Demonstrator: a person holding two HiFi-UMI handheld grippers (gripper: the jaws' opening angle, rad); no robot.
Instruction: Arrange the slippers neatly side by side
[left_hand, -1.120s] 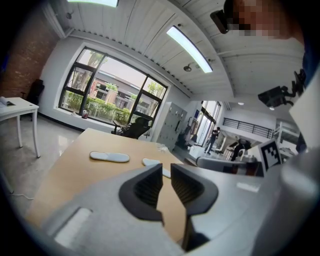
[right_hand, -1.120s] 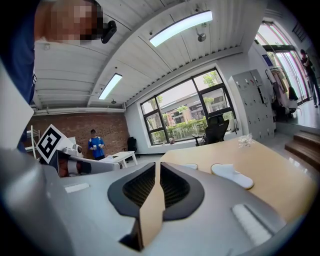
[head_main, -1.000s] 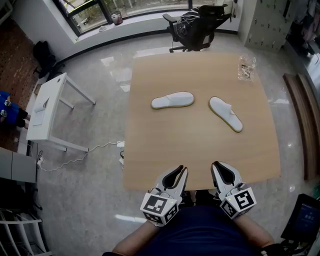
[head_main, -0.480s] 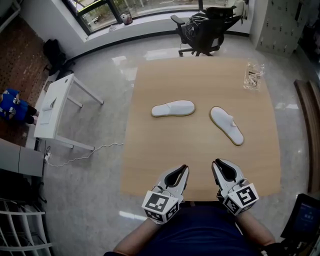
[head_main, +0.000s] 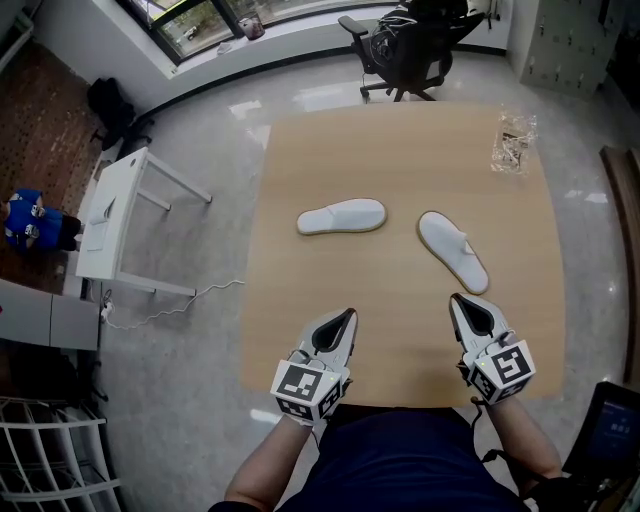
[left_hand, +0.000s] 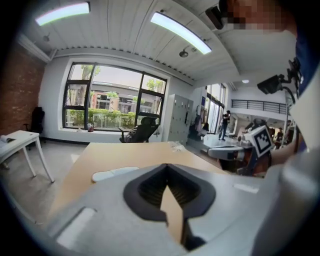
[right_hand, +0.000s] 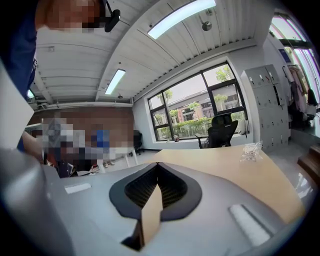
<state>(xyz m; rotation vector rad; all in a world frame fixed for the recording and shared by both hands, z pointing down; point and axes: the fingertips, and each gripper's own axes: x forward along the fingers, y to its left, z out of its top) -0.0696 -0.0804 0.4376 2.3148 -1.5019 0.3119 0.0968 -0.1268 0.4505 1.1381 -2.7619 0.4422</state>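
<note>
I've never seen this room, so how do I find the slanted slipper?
Find the big wooden table. Two white slippers lie near its middle; pick the right slipper, on the side of the clear plastic bag. It lies slanted, while the left slipper lies straight across.

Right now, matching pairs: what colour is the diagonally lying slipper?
The flat fabric slipper is white, tan-rimmed; best in the head view.

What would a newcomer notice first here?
Two white slippers lie apart on the wooden table, the left slipper crosswise, the right slipper slanted. Nearer the person, the left gripper and right gripper hover over the table's near edge, jaws just closed on nothing.
</note>
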